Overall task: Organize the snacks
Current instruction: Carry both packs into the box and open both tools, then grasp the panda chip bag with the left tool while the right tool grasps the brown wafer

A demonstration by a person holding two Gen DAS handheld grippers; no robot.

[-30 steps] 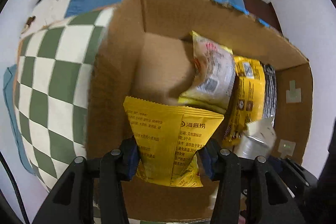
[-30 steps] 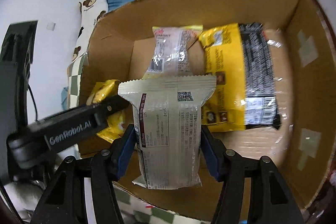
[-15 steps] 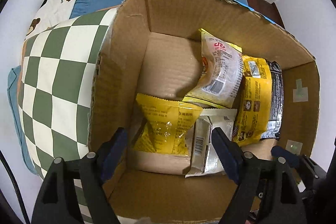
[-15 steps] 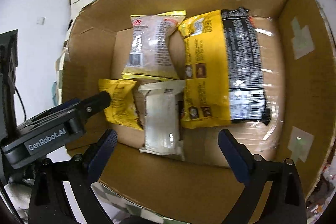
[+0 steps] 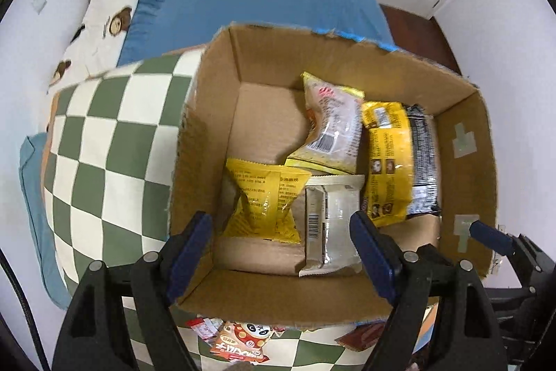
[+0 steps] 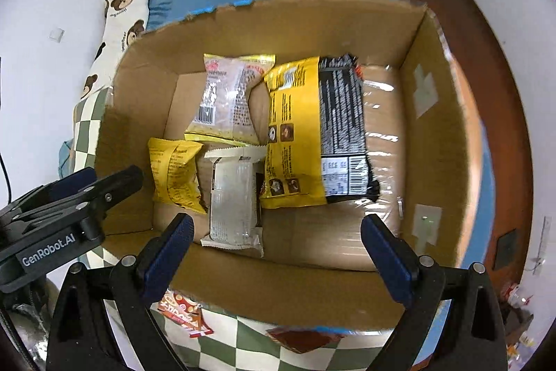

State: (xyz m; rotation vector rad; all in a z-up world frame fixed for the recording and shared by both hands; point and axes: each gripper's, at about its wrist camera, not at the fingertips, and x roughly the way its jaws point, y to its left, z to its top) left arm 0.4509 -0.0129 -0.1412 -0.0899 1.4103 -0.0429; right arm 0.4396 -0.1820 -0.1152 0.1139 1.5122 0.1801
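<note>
An open cardboard box (image 5: 208, 127) (image 6: 441, 127) holds several snack packs. A small yellow pack (image 5: 266, 197) (image 6: 175, 176) lies at its near left. A whitish pack (image 5: 332, 225) (image 6: 232, 200) lies beside it. A pale pack with red print (image 5: 330, 120) (image 6: 226, 99) and a large yellow-and-black bag (image 5: 392, 162) (image 6: 312, 134) lie farther in. My left gripper (image 5: 279, 252) is open and empty above the box's near edge. My right gripper (image 6: 276, 252) is open and empty above the near edge too. The left gripper also shows in the right wrist view (image 6: 87, 193).
The box stands on a green-and-white checked cloth (image 5: 104, 145) (image 6: 250, 339). Loose snack packs lie on the cloth in front of the box: a red panda pack (image 5: 239, 343), a red-orange pack (image 6: 180, 312) and a brown pack (image 6: 302, 338). A blue bed cover (image 5: 250, 9) and a bear-print pillow (image 5: 104, 19) lie behind.
Both grippers opened and let go: the yellow pack and the whitish pack dropped into the box. Both grippers have since pulled back and up from the box.
</note>
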